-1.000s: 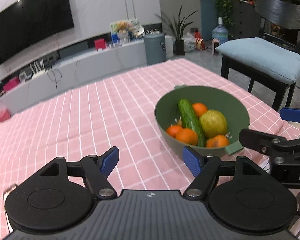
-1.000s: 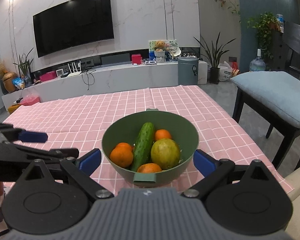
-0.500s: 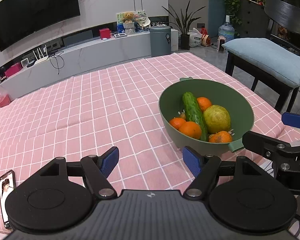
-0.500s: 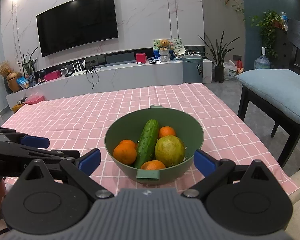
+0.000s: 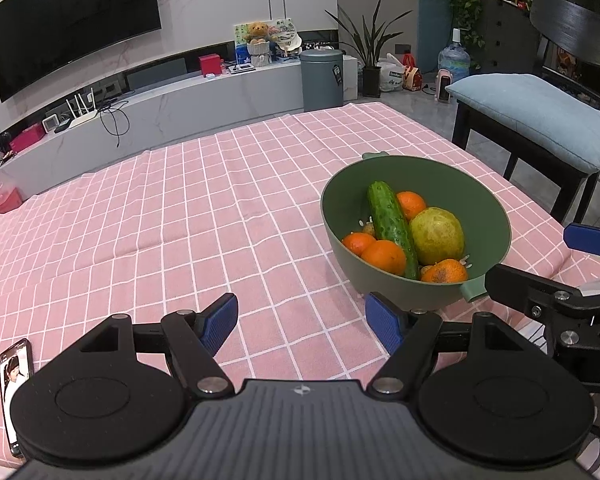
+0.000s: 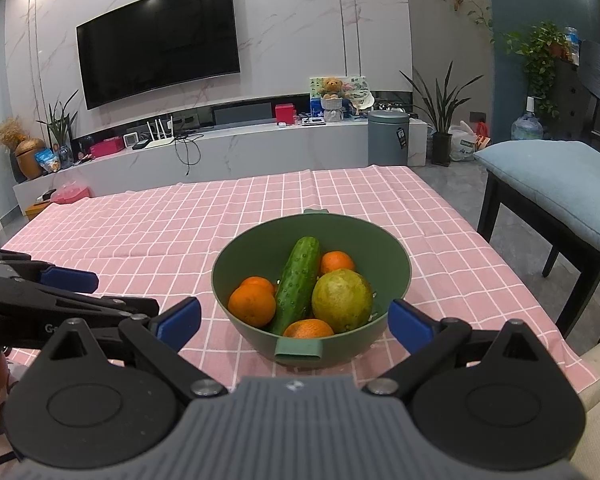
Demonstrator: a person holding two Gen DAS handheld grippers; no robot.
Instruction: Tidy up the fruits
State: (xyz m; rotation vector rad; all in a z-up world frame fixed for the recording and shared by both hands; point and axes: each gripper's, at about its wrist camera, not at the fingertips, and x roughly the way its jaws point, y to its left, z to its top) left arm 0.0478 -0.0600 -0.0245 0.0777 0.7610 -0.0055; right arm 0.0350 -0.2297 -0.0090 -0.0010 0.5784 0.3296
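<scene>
since all the produce sits together in one dish, stage: fits either fruit already gathered in, or fruit waiting to be sorted out; not settled by what shows.
bowl: green bowl (image 6: 312, 344) on the pink checked tablecloth (image 5: 148, 232), at 1 o'clock from the left gripper, at 12 o'clock from the right one.
contents: cucumber (image 6: 296, 284) lying lengthwise through the middle; yellow-green fruit (image 6: 342, 300) at 3 o'clock of it, touching; oranges (image 6: 252, 305) at 9 o'clock, one more at 6 o'clock by the near tab, one more at 1 o'clock behind.
left gripper (image 5: 302, 322): spread wide, nothing between the blue pads, held over bare cloth just short of the bowl.
right gripper (image 6: 294, 320): spread wide, nothing held, bowl's near wall framed between the pads.
off the bowl: no fruit seen loose on the cloth; phone (image 5: 15, 376) at 8 o'clock near the table edge.
next move calls for: no call made; if any piece is to be lifted, reach from above past the rim, round fruit likely to roll against the cucumber.
</scene>
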